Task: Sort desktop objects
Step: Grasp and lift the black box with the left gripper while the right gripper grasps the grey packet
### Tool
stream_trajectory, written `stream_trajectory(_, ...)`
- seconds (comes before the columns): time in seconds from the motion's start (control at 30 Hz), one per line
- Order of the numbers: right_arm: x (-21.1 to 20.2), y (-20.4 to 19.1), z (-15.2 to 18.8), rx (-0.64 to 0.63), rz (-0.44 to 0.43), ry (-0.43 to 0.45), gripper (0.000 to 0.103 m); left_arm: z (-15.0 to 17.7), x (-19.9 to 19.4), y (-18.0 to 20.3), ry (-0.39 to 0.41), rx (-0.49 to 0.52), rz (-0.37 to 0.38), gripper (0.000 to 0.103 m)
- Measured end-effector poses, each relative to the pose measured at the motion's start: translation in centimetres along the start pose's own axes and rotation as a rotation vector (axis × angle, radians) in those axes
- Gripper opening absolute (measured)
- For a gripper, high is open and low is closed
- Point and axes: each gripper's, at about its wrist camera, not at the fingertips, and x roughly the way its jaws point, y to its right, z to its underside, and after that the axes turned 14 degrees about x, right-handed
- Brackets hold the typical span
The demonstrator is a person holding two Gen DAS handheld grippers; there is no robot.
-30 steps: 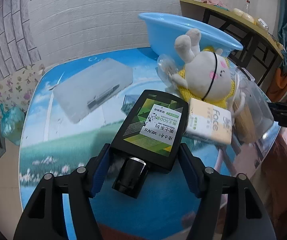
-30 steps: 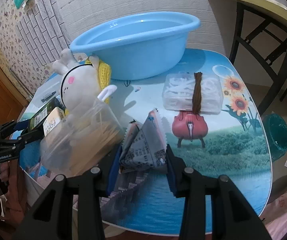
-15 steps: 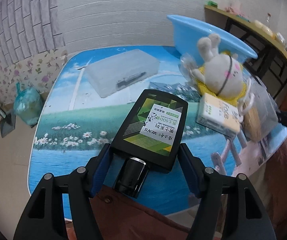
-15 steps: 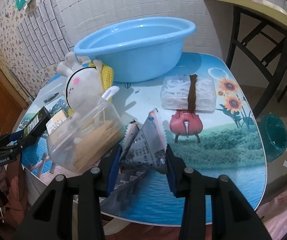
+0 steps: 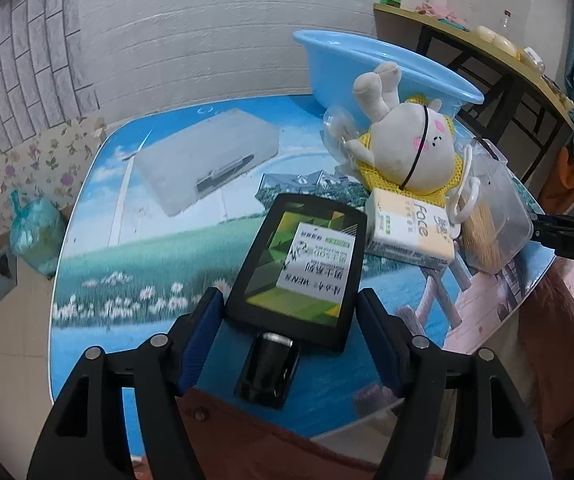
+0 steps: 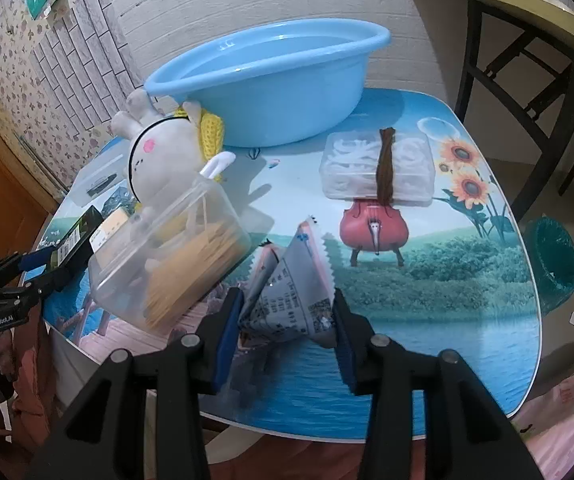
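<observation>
Over the last second the left wrist view has swung from close over the clutter out to a wider look at the desk (image 5: 99,280), and its near edge now shows low in the frame; the left gripper (image 5: 291,320) stays clamped on the black bottle (image 5: 299,264), cap toward the camera, label up. I judge the bottle has been lifted clear of the pile and is being carried, so one item is out of the heap and waits for a destination. The right wrist view has changed far less: the right gripper (image 6: 287,320) keeps its pads pressed on the printed foil packet (image 6: 295,292), held just above the desk at lower centre of the frame, so both hands are loaded. Of the containers, the blue basin (image 6: 271,84) at upper centre looks empty as far as its inside shows, and it seems the likely drop place. The clear tub (image 6: 167,252) lies tilted at centre left with a bundle of thin yellowish sticks inside, the plush rabbit (image 6: 163,160) leaning against it. A small clear box (image 6: 379,168) right of centre holds white loops, with a brown strip lying across its lid. In the left view a flat translucent case (image 5: 207,164) lies shut at upper centre-left with something dark inside, and a tissue pack (image 5: 411,228) sits just beside the bottle.
</observation>
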Motion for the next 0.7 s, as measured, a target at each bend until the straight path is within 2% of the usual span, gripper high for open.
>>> stream_trajectory(0.2, 0.0, -0.8, 0.2, -0.049, 0.025, 0.000, 0.046, -1.2, 1.4, 0.1, 0.002, 0.010, 0.010, 0.070)
stream_trajectory(0.37, 0.3, -1.4, 0.6, -0.089, 0.036, -0.009, 0.060, -1.5, 1.9, -0.1, 0.013, -0.017, 0.009, 0.066)
stream_trajectory(0.43, 0.3, -1.6, 0.8, -0.103, 0.034, -0.006, 0.062, -1.2, 1.7, -0.3, 0.019, -0.034, -0.001, 0.065)
stream_trajectory(0.7, 0.6, -1.2, 0.6, -0.090, 0.057, 0.007, 0.064, 0.0, 0.9, -1.8, 0.020, -0.141, -0.058, 0.065)
